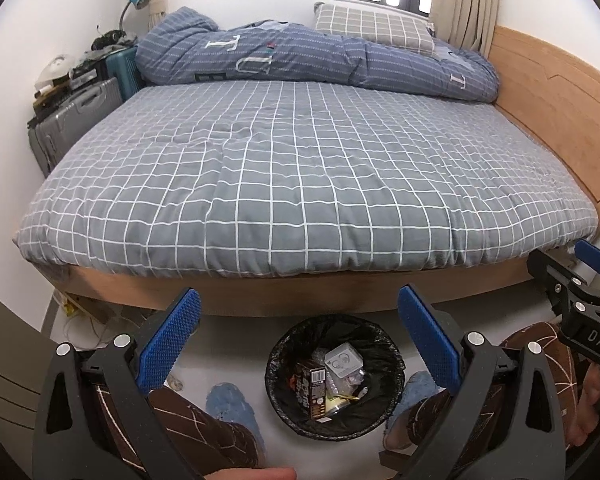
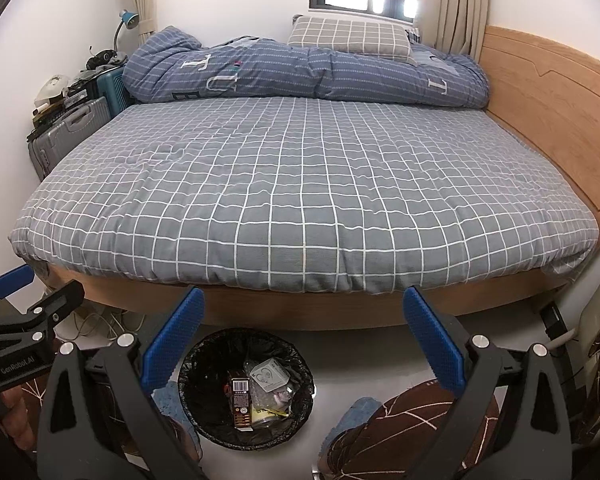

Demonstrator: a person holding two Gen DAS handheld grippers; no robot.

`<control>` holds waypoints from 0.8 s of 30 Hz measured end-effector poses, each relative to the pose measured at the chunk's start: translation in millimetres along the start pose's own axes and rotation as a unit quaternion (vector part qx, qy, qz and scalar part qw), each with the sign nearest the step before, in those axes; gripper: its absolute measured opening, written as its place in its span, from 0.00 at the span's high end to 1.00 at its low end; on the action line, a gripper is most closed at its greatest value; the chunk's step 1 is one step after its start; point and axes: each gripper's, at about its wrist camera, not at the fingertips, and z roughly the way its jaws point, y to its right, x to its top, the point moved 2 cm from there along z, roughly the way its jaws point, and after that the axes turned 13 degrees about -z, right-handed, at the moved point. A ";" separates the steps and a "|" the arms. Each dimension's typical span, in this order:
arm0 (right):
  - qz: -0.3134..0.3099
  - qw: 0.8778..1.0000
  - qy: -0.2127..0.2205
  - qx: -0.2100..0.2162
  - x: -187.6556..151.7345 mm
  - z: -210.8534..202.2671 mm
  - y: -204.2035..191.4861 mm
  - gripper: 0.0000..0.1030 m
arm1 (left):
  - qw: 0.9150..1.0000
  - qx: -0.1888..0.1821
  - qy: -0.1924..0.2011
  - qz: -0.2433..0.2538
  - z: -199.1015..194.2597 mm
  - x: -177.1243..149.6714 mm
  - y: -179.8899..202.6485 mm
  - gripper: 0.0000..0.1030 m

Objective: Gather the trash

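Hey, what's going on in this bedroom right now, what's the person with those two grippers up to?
A person sits facing the bed, a handheld gripper in each hand. Both the left gripper and the right gripper are open and hold nothing. On the floor between the person's feet stands a black-lined trash bin, which already holds a brown carton, a white packet and some wrappers. No loose trash shows on the checked bedcover, so the collecting looks largely done.
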 end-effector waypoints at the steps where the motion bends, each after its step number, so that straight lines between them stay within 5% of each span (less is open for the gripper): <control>1: 0.000 1.000 0.000 0.000 0.3 -0.1 -0.3 0.07 | 1.000 -0.001 -0.001 0.000 0.1 0.1 0.2 0.06; 24: -0.007 1.000 0.003 0.008 -1.6 -2.4 -2.8 0.07 | 1.000 -0.003 -0.012 -0.010 4.8 -3.2 -0.4 0.08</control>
